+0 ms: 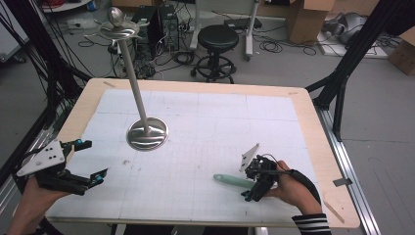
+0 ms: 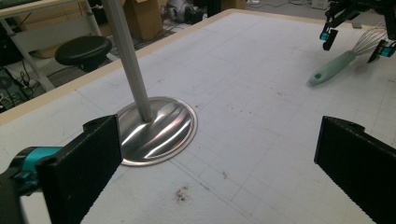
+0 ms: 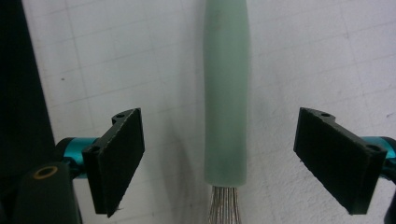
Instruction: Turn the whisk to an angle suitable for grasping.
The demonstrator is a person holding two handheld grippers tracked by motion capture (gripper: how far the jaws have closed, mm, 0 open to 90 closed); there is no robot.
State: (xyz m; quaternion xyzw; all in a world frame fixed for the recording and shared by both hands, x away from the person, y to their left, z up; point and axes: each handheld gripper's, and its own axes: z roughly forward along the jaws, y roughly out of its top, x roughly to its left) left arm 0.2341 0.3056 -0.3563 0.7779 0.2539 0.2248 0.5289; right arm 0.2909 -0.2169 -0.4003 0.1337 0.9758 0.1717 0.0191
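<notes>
Between the spread jaws of my right gripper [image 3: 219,163] lies the whisk [image 3: 225,93], untouched: a smooth pale-green handle ending in thin steel wires, flat at the near right of the worktop [image 1: 313,122]. No writing is readable on it. My left gripper [image 1: 85,164] is spread too, holding nothing. White gridded paper [image 1: 220,117] covers the worktop; a steel stand [image 1: 147,133] rises far left, a black stool [image 1: 218,39] beyond.

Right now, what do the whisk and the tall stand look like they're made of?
Whisk: matte pale green handle, probably silicone or plastic; thin shiny wires, likely steel. Stand: polished metal, seemingly stainless steel, its round base mirroring light streaks.
</notes>
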